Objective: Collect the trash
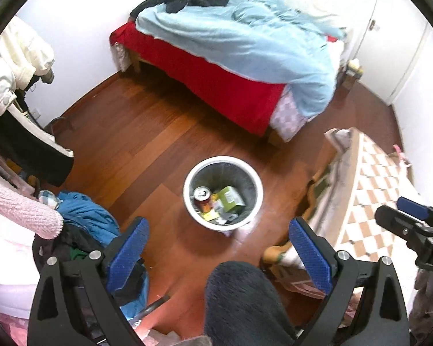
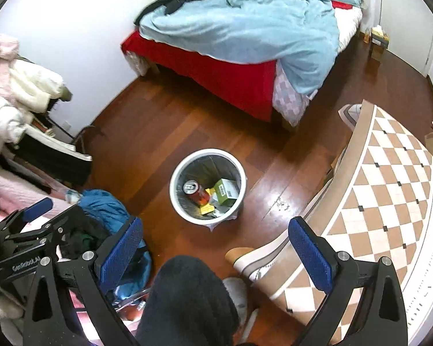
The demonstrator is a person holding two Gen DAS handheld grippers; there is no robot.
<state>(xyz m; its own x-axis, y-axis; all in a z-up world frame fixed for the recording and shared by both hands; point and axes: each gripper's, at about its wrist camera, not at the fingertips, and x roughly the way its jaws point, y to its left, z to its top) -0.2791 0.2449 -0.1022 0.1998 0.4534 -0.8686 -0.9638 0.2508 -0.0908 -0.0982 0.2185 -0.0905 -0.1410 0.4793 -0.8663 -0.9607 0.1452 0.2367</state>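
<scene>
A white round trash bin [image 1: 222,160] [image 2: 207,152] stands on the wooden floor ahead of and below both grippers. Inside lie a red drink can [image 1: 202,194] [image 2: 192,189], a green box [image 1: 231,200] [image 2: 226,191] and a yellow packet [image 2: 206,209]. My left gripper [image 1: 219,249] is open, its blue pads wide apart with nothing between them. My right gripper [image 2: 215,253] is open too and holds nothing. Each gripper shows in the other's view, the right gripper [image 1: 401,216] at the right edge and the left gripper [image 2: 43,219] at the left edge. Both hang well above the bin.
A bed [image 2: 216,77] with a red sheet and pale blue quilt [image 1: 245,40] fills the back. A checkered table [image 2: 389,187] stands at the right. Blue clothes [image 2: 106,204] are piled at the left, and coats [image 1: 11,57] hang beyond them. The person's dark fleece leg [image 2: 184,302] is below.
</scene>
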